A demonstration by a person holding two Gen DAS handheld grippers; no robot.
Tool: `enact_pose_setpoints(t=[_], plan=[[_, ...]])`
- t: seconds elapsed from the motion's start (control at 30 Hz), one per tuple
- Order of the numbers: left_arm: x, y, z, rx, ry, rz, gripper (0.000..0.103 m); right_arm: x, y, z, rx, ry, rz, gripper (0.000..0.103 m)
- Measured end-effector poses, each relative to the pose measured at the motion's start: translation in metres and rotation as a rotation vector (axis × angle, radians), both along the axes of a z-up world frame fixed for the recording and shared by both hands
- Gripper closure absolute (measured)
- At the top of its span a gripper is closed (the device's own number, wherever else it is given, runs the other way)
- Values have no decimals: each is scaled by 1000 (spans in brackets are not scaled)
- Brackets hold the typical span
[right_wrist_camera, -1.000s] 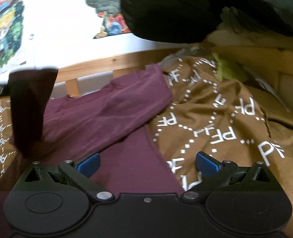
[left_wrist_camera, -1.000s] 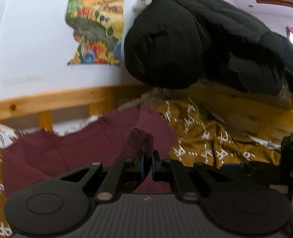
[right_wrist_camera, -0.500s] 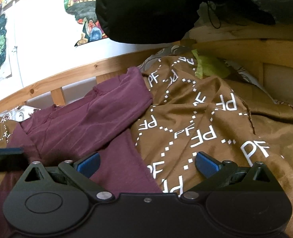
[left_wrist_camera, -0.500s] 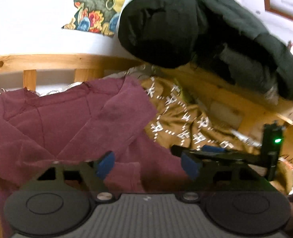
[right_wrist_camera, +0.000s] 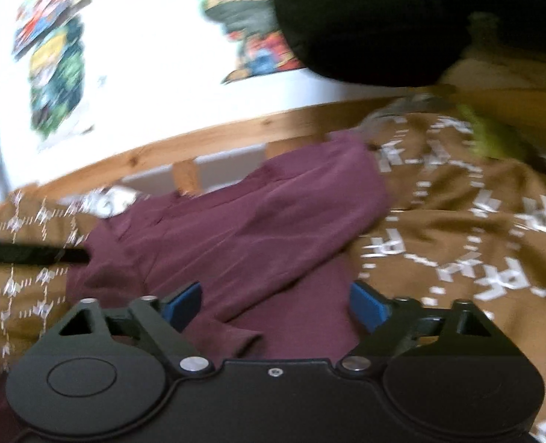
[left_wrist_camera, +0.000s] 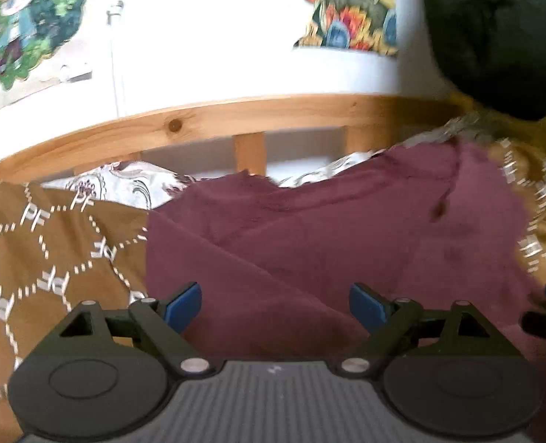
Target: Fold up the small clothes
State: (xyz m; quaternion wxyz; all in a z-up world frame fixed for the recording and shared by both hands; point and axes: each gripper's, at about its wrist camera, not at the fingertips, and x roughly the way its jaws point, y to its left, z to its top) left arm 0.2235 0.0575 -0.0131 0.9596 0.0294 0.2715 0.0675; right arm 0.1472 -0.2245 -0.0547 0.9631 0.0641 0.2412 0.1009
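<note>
A maroon garment (left_wrist_camera: 328, 243) lies spread on a brown blanket (left_wrist_camera: 51, 251) printed with white letters, its far edge ragged against a white patterned cloth (left_wrist_camera: 125, 184) and the wooden bed rail (left_wrist_camera: 199, 125). In the right wrist view one sleeve (right_wrist_camera: 273, 229) lies folded diagonally across the body, its cuff near the camera. Open blanket stretches to the left of the garment and, in the right wrist view, to its right (right_wrist_camera: 476, 240).

The left gripper (left_wrist_camera: 274, 304) hangs over the near part of the garment, pointing downward; its jaws are opening and stand released, nothing pinched between the blue pads (left_wrist_camera: 182, 302). The right gripper (right_wrist_camera: 274, 304) hangs over the sleeve's cuff, jaws closing yet apart, the cloth below them not squeezed.

A black padded jacket (left_wrist_camera: 494, 37) bulges over the far right corner above the rail. Colourful posters (left_wrist_camera: 350, 11) hang on the white wall behind.
</note>
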Motion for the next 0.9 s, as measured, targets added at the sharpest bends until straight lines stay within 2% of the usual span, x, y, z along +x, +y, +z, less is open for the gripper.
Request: enact_pose_setpoints(t=[0.03,0.13,0.17,0.23,0.3,0.33,0.37,0.47,0.57,0.63,0.7,0.77,0.83,0.9], plan=[[12,3,-1,16,26,-3,14,4,3,-3,-14,18,19,22],[42,14,-10,43,128,-10,26,14,8,-16,-24,101,55,28],[48,15,-15,48,150,-5,31,15,8,-19,-31,114,56,33],[59,17,-21,37,178,17,34,15,9,-21,-40,119,71,48],[64,19,-29,13,194,42,34,15,11,-21,-44,136,95,89],[68,21,-33,2,194,51,34,14,12,-21,-50,137,98,90],[69,20,-35,-1,189,59,34,11,12,-20,-47,124,102,96],[70,14,-39,14,165,79,35,0,3,-4,-25,47,69,98],[67,10,-38,8,116,95,36,-23,-3,22,-76,-114,12,99],[68,7,-40,16,111,109,36,-32,-6,32,-92,-174,2,99],[71,2,-42,45,122,120,35,-28,-5,27,-115,-139,12,99],[71,-1,-42,58,116,129,35,-19,-6,13,-114,-55,-3,98],[68,-1,-38,36,100,132,34,-8,-11,1,-98,33,-25,95],[61,1,-32,-18,73,108,26,-5,-15,-3,-89,59,-56,85]])
